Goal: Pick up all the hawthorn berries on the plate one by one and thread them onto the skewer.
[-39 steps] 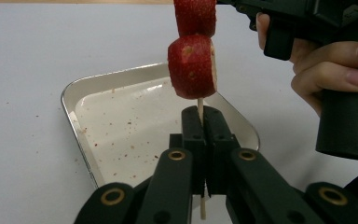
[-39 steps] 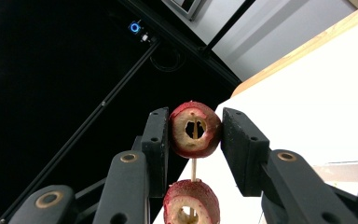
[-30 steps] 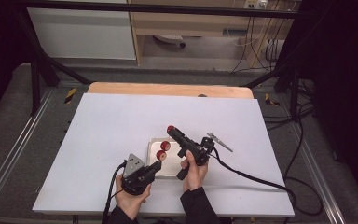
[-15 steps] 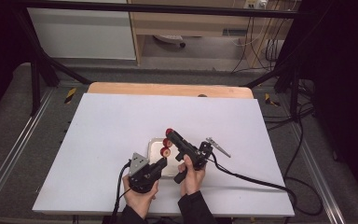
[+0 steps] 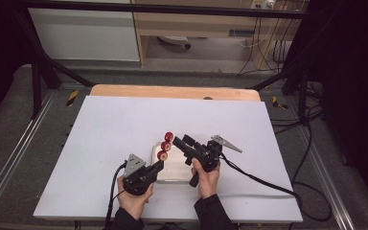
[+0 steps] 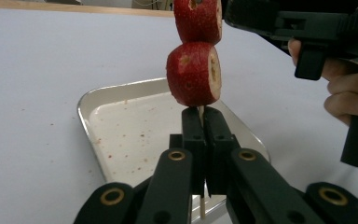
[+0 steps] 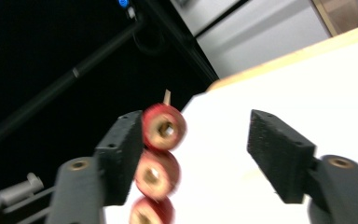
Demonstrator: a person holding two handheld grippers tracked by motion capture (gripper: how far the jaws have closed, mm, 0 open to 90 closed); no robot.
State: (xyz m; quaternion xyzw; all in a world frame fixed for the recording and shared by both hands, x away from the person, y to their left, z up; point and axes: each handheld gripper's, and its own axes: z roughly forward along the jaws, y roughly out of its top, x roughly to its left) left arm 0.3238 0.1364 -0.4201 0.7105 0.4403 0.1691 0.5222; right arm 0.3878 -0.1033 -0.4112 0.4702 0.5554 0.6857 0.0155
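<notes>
White tabletop (image 5: 100,143) lies bare toward every edge around the steel tray (image 5: 175,170) near the person's side. Over it the left hand-held gripper (image 5: 159,165) is clamped on a skewer (image 6: 200,112) carrying three red fruit pieces (image 5: 166,145). The right hand-held gripper (image 7: 191,144) has just been opening, jaws apart beside the top piece.

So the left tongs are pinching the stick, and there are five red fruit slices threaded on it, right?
Not quite: the left tongs do pinch the stick, but it carries three red fruit slices, not five. The high view shows all three in a row above the tray.
</notes>
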